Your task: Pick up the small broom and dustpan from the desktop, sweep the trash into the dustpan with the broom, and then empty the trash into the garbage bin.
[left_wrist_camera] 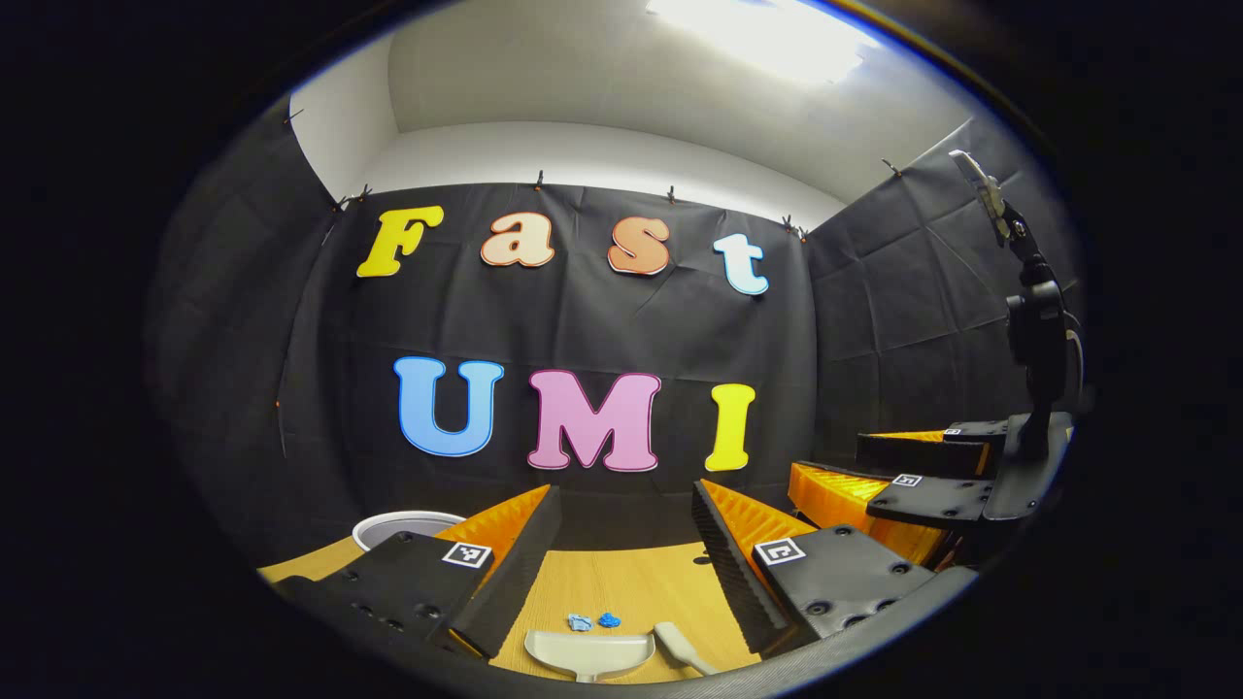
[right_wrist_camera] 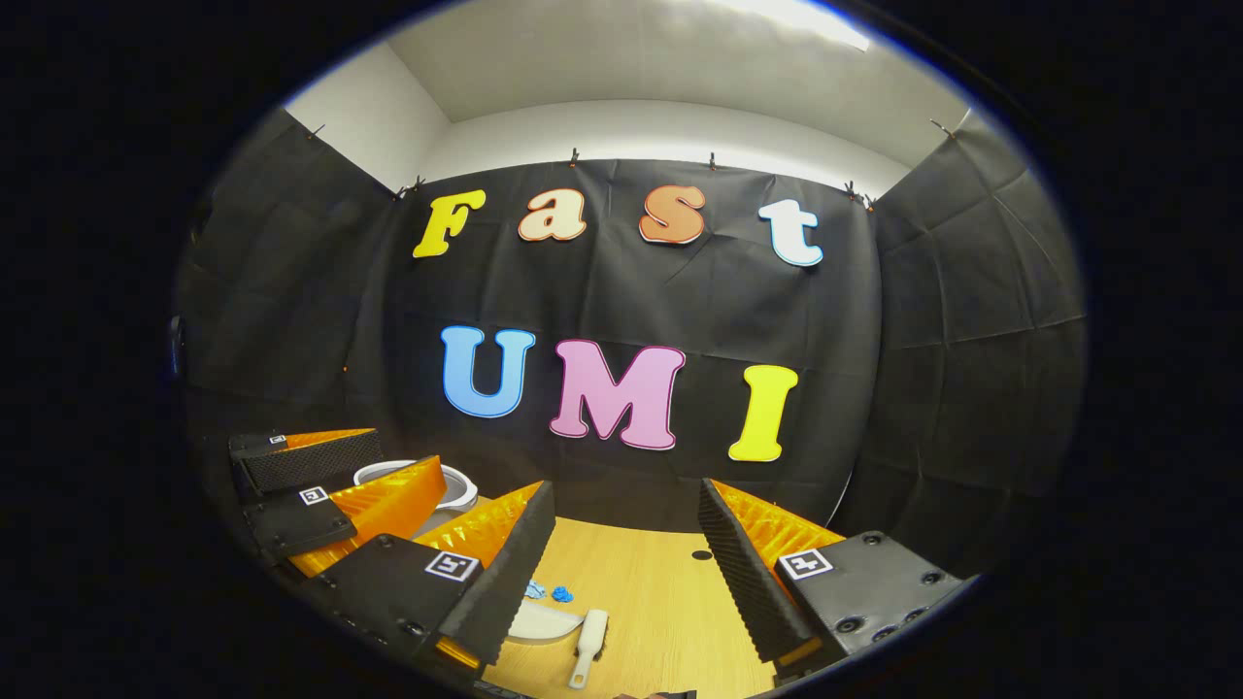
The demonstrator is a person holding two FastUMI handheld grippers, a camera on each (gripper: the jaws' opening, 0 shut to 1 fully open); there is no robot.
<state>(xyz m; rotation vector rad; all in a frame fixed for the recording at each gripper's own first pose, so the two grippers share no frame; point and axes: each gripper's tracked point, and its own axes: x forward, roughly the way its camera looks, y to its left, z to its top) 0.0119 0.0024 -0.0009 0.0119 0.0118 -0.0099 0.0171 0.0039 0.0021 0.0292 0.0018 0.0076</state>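
Blue trash [left_wrist_camera: 594, 620] lies unswept beside the dustpan [left_wrist_camera: 588, 652] and broom [right_wrist_camera: 588, 646]. Both my grippers' fingers are spread, holding nothing; everything remains.

Black cloth walls [left_wrist_camera: 583, 320], white ceiling [left_wrist_camera: 621, 87], wooden desktop [right_wrist_camera: 660, 592].

Bright ceiling light [left_wrist_camera: 767, 34] glare overhead, sharp centre, heavy fisheye bending at edges.

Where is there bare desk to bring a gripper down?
Free: the desk right of the broom, up to the small hole near the wall. Crowded: dustpan, blue trash and broom cluster together; the bin sits far left.
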